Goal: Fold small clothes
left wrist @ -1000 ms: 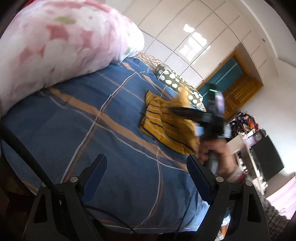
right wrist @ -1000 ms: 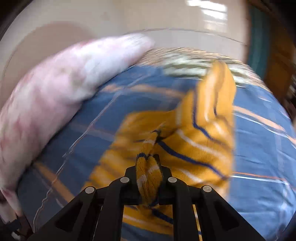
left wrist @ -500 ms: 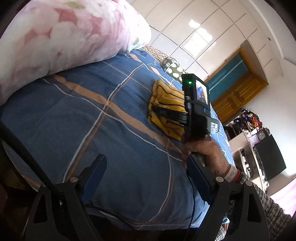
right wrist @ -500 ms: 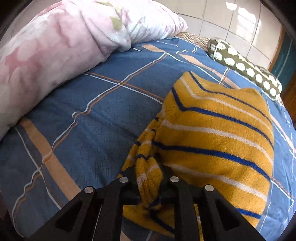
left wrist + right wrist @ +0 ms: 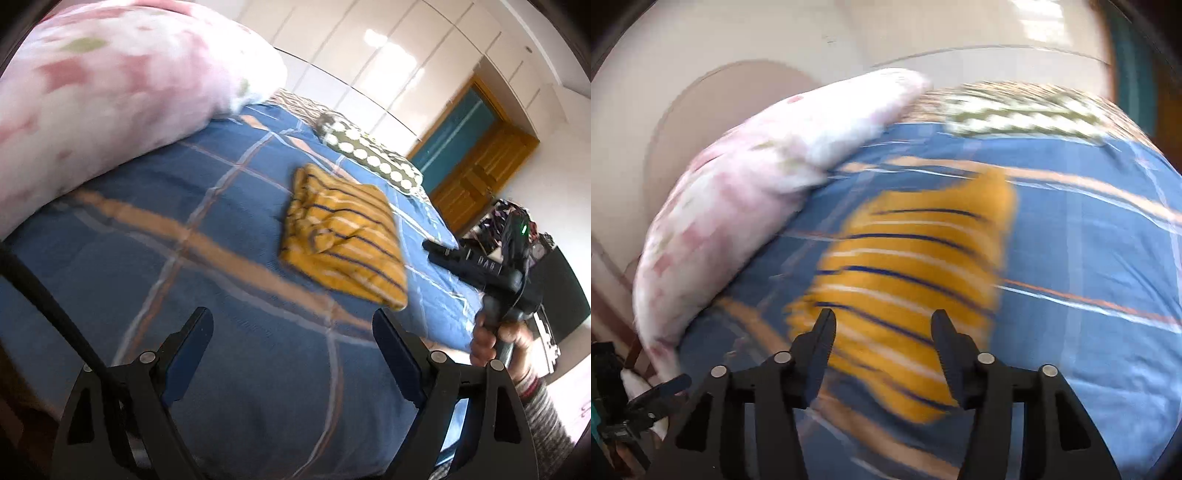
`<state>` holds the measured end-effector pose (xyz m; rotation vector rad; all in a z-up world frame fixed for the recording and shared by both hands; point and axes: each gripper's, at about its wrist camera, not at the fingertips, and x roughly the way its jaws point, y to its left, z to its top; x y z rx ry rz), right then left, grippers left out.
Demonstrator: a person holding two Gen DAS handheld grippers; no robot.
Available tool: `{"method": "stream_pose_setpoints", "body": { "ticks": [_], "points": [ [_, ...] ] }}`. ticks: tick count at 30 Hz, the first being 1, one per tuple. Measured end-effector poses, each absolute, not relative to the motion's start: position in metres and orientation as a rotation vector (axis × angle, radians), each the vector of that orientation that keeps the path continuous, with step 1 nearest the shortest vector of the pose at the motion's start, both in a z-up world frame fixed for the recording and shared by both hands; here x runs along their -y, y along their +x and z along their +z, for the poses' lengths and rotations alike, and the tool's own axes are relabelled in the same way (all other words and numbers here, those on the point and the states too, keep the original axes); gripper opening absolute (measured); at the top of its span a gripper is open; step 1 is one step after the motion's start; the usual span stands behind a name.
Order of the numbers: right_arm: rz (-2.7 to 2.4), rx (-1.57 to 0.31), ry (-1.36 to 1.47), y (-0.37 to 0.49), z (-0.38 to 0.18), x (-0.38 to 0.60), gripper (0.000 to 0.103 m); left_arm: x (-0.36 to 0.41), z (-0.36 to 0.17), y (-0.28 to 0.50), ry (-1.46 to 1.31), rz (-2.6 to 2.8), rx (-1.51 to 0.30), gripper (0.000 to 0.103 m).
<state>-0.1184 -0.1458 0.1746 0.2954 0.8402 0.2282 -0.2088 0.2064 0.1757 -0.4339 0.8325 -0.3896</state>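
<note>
A small yellow knit garment with dark blue and white stripes [image 5: 343, 240] lies folded on the blue plaid bed cover [image 5: 207, 266]; it also shows, blurred, in the right wrist view [image 5: 912, 273]. My left gripper [image 5: 291, 336] is open and empty, hovering over the bed short of the garment. My right gripper [image 5: 882, 332] is open and empty, just above the garment's near edge. From the left wrist view the right gripper [image 5: 443, 254] sits to the right of the garment, apart from it.
A large pink floral duvet [image 5: 103, 103] is piled at the left of the bed. A green dotted pillow [image 5: 369, 158] lies at the far end. A wooden door [image 5: 480, 173] and cluttered shelves [image 5: 517, 221] stand beyond the bed's right edge.
My right gripper has opened, let go of the yellow garment and drawn back to the right. The garment now lies folded on the bed. My left gripper stays open.
</note>
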Motion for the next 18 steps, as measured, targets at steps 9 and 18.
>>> {"method": "stream_pose_setpoints", "body": {
  "ticks": [9,18],
  "points": [
    [0.202,-0.885,0.627,-0.088,0.116,0.205,0.060,-0.129,0.153,-0.066,-0.369,-0.348,-0.886,0.087],
    [0.270,-0.887,0.659,-0.037,0.093,0.184,0.064,-0.124,0.100,-0.021,-0.446,-0.422,-0.977,0.073]
  ]
}}
